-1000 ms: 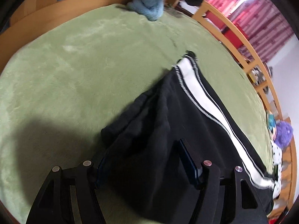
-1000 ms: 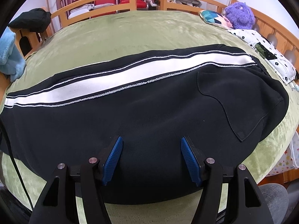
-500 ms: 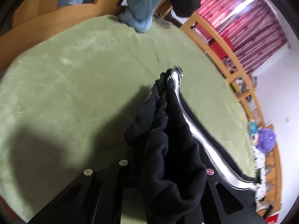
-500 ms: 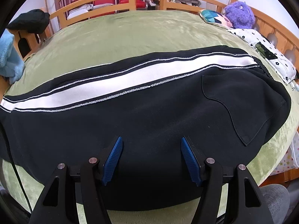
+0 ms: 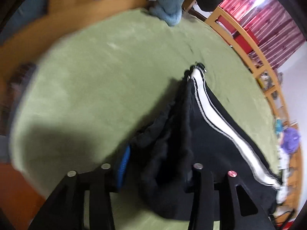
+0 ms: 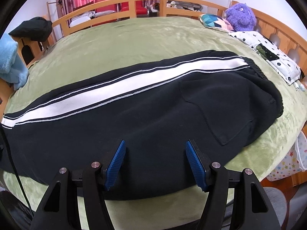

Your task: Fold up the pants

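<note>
The black pants (image 6: 153, 118) with a white side stripe (image 6: 107, 88) lie lengthwise across the green bedspread (image 6: 145, 38), waistband to the right, cuffs to the left. The left gripper (image 5: 159, 174) pinches a bunched cuff end, lifted off the bedspread. The right gripper (image 6: 155, 164) hovers at the near edge, jaws spread and empty. The fabric looks thick, soft and limp, and will likely sag wherever it is unsupported; hems and waistband appear the firmest holds. The left view is motion-blurred, and cloth hides that gripper's right pad.
</note>
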`<action>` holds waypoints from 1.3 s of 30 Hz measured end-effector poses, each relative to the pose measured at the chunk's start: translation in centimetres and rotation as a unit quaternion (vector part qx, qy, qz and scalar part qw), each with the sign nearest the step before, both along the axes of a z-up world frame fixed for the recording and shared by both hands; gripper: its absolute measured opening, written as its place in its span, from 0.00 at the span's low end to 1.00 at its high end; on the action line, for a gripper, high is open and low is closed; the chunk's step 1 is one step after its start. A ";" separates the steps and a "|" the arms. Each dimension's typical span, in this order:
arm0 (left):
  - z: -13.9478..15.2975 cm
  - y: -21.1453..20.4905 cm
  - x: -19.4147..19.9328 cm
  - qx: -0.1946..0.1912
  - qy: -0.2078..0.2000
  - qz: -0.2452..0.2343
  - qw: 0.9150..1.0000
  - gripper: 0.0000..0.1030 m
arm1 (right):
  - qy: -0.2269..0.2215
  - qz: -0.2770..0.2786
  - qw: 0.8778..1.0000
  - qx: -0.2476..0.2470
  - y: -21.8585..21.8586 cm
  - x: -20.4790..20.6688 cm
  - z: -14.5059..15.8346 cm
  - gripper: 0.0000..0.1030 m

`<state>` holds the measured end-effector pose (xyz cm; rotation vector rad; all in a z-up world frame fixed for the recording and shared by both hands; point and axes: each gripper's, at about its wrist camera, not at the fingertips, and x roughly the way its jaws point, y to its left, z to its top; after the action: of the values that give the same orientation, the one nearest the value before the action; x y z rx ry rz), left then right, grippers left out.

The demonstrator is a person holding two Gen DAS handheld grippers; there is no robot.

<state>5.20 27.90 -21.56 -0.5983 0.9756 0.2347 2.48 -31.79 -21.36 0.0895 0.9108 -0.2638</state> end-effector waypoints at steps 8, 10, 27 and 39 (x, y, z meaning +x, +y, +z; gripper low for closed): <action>6.7 -3.6 0.9 0.100 -0.055 -0.058 0.992 0.47 | -0.010 0.002 1.000 0.014 -2.8 1.6 0.1 0.62; 7.7 -4.7 3.2 0.104 -0.071 -0.081 0.989 0.49 | -0.011 0.008 1.000 0.015 -2.5 2.4 0.1 0.62; 2.8 -2.4 14.6 0.106 -0.056 -0.086 0.989 0.19 | 0.019 0.015 1.000 0.012 0.8 5.5 -1.0 0.62; 3.3 -1.0 12.9 0.113 -0.029 -0.045 0.992 0.39 | 0.006 0.072 0.997 -0.011 4.1 7.7 -0.5 0.62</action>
<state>18.06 26.89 -18.31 -0.3511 0.9024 0.2412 10.17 -27.66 -21.81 0.0017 0.9225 -0.1400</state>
